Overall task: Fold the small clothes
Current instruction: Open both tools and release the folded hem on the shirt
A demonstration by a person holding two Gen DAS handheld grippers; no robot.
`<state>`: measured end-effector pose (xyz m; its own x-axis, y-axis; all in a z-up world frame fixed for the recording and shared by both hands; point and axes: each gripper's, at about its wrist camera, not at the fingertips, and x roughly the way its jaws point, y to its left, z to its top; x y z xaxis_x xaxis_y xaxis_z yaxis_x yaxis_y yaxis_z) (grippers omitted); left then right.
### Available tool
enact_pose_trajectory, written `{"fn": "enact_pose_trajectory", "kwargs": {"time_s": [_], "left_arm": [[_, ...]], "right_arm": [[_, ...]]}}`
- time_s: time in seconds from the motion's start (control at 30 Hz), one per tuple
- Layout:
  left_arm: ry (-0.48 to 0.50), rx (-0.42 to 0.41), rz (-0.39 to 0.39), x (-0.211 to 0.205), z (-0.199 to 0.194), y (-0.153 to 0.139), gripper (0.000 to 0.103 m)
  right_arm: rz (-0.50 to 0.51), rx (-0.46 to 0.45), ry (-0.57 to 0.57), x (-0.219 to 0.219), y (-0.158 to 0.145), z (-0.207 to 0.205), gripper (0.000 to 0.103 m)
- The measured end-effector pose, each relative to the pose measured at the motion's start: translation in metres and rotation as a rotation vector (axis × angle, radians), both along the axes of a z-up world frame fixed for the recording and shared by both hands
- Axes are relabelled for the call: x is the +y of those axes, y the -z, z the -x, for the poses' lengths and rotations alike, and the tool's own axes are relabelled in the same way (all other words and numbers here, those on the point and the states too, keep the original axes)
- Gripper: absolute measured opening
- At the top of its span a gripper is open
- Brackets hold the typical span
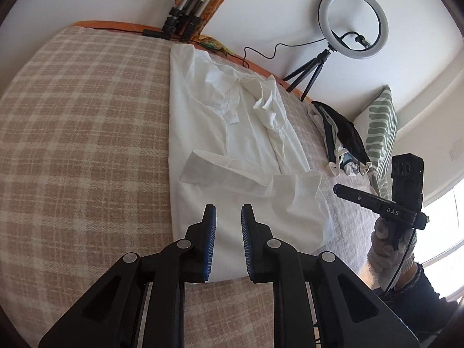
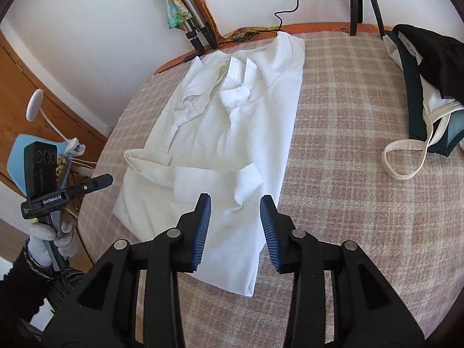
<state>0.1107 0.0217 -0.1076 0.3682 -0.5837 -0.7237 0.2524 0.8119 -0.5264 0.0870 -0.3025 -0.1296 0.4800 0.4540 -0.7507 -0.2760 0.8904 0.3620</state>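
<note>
Plaid blanket (image 1: 81,121), beige and cream, covered the bed across both views. White shirt (image 1: 232,133) lay flat on it at frame centre, sleeves folded in across the body, collar toward the wall. Left tongs (image 1: 228,240) hovered over the shirt's lower hem, jaws narrowly parted, nothing between them. Right tongs (image 2: 235,229) hovered over the hem in the right wrist view, jaws moderately apart, empty. Pile of dark and white garments (image 2: 429,87) sat at the upper right of the right wrist view, apart from the shirt. Ring light (image 1: 352,23) on a small tripod stood against the white wall at the upper right of the left wrist view, beside a striped pillow (image 1: 380,127). Wooden cabinet (image 2: 43,110) showed at left.
</note>
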Motion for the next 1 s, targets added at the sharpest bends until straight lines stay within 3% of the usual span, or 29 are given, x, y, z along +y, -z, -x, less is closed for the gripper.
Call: {"fn": "enact_pose_trajectory", "kwargs": {"time_s": [0.07, 0.17, 0.43, 0.5, 0.57, 0.63, 0.87, 1.0], "left_arm": [[0.015, 0.047, 0.015, -0.002, -0.004, 0.012, 0.016], [0.006, 0.075, 0.006, -0.004, -0.014, 0.022, 0.016], [0.000, 0.048, -0.030, -0.015, -0.030, 0.024, 0.016], [-0.006, 0.041, -0.042, -0.017, -0.034, 0.024, 0.016], [-0.006, 0.025, -0.060, -0.019, -0.036, 0.023, 0.016], [-0.011, 0.023, -0.058, -0.019, -0.040, 0.023, 0.016], [-0.003, 0.013, -0.100, -0.022, -0.043, 0.028, 0.016], [-0.031, 0.002, -0.107, -0.017, -0.044, 0.026, 0.016]], "right_arm": [[0.061, -0.001, 0.004, 0.004, 0.006, -0.005, 0.038], [0.064, 0.034, 0.047, -0.001, 0.017, -0.018, 0.038], [0.036, 0.017, 0.032, 0.000, 0.017, -0.039, 0.038], [0.041, 0.015, 0.014, 0.005, 0.016, -0.040, 0.033], [0.063, 0.002, -0.005, 0.010, 0.013, -0.038, 0.016], [0.073, -0.001, -0.013, 0.012, 0.013, -0.036, 0.008], [0.054, -0.002, 0.059, -0.007, 0.010, -0.040, 0.005], [0.099, 0.005, 0.141, -0.021, 0.013, -0.044, 0.005]]}}
